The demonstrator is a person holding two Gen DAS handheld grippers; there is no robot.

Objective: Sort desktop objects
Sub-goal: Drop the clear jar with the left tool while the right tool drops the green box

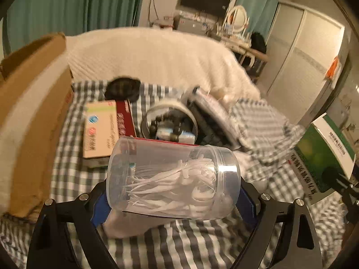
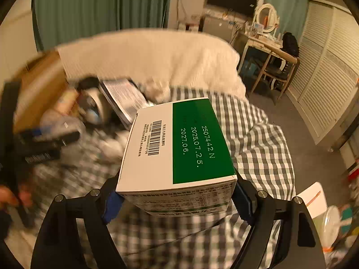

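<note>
My left gripper (image 1: 172, 198) is shut on a clear plastic jar (image 1: 172, 177) of white floss picks, held sideways above the checked bedsheet (image 1: 179, 242). My right gripper (image 2: 177, 199) is shut on a green and white medicine box (image 2: 179, 148), held above the sheet; the box also shows at the right edge of the left wrist view (image 1: 323, 157). Behind the jar lie a tan box (image 1: 101, 130), a red box (image 1: 125, 118), a round clear container of beads (image 1: 170, 123) and a keyboard (image 1: 213, 121).
A brown cardboard box (image 1: 33, 112) stands at the left. A white quilt (image 1: 145, 56) lies at the back. A black round object (image 1: 123, 87) sits behind the tan box. A dressing table with a mirror (image 2: 267, 22) and a chair (image 2: 278, 71) stand at the right.
</note>
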